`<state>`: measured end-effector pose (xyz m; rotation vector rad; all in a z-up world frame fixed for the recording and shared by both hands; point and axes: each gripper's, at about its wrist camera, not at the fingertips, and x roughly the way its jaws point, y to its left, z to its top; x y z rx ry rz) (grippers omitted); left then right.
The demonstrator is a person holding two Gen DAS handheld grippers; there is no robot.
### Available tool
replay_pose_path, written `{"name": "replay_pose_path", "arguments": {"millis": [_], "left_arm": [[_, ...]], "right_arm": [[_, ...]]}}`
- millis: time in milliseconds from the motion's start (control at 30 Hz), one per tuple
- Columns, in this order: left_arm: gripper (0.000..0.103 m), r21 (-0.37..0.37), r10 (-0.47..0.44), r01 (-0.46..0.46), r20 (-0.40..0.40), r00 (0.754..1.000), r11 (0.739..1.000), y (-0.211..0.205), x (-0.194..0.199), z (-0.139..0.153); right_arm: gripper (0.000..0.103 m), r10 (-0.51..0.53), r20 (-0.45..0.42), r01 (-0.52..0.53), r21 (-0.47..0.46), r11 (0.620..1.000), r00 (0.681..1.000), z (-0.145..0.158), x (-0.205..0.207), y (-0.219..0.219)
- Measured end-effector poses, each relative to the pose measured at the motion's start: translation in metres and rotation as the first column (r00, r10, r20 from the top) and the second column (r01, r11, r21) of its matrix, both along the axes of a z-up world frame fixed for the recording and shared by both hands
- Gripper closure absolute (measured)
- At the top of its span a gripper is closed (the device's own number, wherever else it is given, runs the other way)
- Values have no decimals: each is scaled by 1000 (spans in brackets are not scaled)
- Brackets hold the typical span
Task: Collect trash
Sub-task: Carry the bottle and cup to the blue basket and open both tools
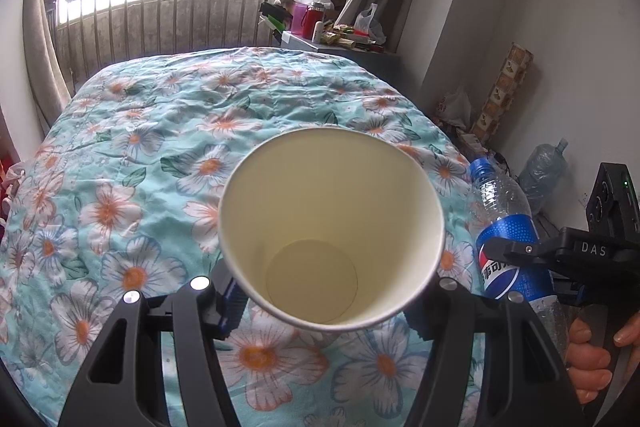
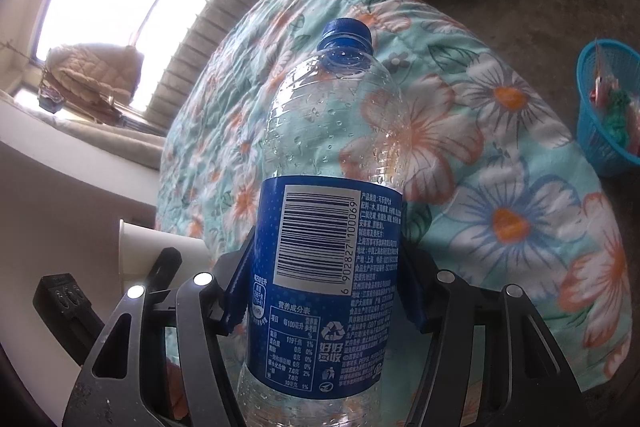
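Observation:
My left gripper [image 1: 324, 291] is shut on an empty white paper cup [image 1: 332, 227], its mouth turned toward the camera, held above the floral quilt [image 1: 160, 147]. My right gripper [image 2: 324, 291] is shut on an empty clear Pepsi bottle [image 2: 328, 227] with a blue label and blue cap, held over the quilt's edge [image 2: 500, 187]. The bottle [image 1: 508, 239] and right gripper [image 1: 532, 251] also show at the right of the left wrist view. The cup's side [image 2: 160, 251] shows at the lower left of the right wrist view.
A blue plastic basket [image 2: 600, 115] holding some scraps stands on the floor to the right of the bed. A cluttered side table [image 1: 332, 35] stands at the bed's far end by the balcony railing [image 1: 180, 23]. A large water jug [image 1: 544, 171] stands by the wall.

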<state>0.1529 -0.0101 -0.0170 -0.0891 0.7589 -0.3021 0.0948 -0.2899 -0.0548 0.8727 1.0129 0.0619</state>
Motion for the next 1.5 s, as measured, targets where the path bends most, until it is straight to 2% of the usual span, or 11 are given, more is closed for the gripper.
{"name": "replay_pose_path", "arguments": {"millis": [300,600,833,1000,1100,1200,1367,1433,1500], "left_arm": [[42,13,-14,14,14,1000,1000,-12,-12,14],[42,35,-83,82,49,995,996,-45,-21,39],[42,50,-190,187,86,978,981,-99,-20,64],[42,55,-291,287,85,953,956,-154,-13,74],[42,55,-375,372,67,925,927,-197,-8,75],[42,54,-474,473,21,880,880,-250,1,68],[42,57,-601,607,-97,794,793,-341,21,38],[42,55,-631,644,-152,761,763,-378,31,22],[41,42,-663,686,-219,716,726,-418,44,1]], "right_arm": [[46,-6,55,0,93,996,998,2,-13,-13],[46,-23,133,4,145,989,991,12,-32,-37],[46,-78,204,40,184,982,976,22,-59,-72],[46,-186,240,143,186,972,953,28,-90,-116],[46,-292,247,254,174,951,924,28,-114,-153],[46,-414,229,383,166,909,881,21,-142,-194],[46,-593,114,574,166,802,797,-25,-182,-249],[46,-637,55,620,177,764,769,-51,-189,-262],[46,-666,-5,655,189,732,746,-75,-181,-269]]}}
